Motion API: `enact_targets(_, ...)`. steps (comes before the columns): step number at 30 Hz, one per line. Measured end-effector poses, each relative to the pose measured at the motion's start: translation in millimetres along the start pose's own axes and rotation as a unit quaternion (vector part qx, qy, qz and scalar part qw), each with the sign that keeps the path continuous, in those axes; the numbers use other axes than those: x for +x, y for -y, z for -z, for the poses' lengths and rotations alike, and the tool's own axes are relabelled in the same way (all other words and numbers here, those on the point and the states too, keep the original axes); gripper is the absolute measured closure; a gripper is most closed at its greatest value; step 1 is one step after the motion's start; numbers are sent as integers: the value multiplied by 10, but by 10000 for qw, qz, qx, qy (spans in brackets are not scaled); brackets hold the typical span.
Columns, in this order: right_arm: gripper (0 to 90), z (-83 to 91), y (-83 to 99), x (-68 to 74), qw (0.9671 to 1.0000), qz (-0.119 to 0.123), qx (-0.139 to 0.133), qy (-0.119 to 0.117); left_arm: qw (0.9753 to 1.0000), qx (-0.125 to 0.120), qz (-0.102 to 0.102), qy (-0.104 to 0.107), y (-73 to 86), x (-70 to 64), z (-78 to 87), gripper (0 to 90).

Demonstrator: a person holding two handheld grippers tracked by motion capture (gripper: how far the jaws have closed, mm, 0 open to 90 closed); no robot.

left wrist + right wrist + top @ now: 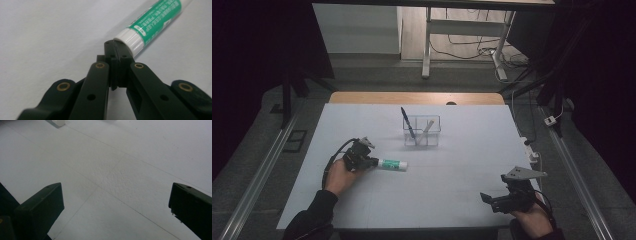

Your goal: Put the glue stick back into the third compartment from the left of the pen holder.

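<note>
A glue stick with a green label and white cap lies flat on the white table, left of centre. My left gripper is shut, its tips at the stick's white cap end. In the left gripper view the closed jaws meet just beside the cap of the glue stick, with nothing between them. My right gripper rests near the front right of the table and stands open. Its fingers are spread wide over bare table surface.
A clear box stands at the table's middle back, holding a blue pen and a pale stick. Cables trail over the table's right edge. Table legs and cords lie on the floor beyond.
</note>
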State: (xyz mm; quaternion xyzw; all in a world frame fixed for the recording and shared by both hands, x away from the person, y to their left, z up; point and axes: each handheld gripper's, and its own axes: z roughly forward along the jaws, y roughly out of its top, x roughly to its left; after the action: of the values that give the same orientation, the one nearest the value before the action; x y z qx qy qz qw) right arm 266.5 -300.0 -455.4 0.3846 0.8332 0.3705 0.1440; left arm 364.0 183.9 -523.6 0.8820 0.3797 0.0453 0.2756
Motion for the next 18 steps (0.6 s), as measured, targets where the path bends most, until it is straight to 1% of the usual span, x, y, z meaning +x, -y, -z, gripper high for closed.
enact_targets(11,0,-4,-3,2,10000,26,-3,-16,9996,142,-113,204,-11,-195,-5,885)
enact_targets(12,0,-4,-3,2,10000,26,-3,-16,9996,131,-93,238,-12,-215,-3,885)
enact_targets(15,0,-4,-4,0,10000,24,-5,-26,9993,156,-124,308,-17,-278,4,885)
enact_targets(18,0,-6,-5,1,10000,22,2,-30,9991,166,-114,382,-24,-329,10,884)
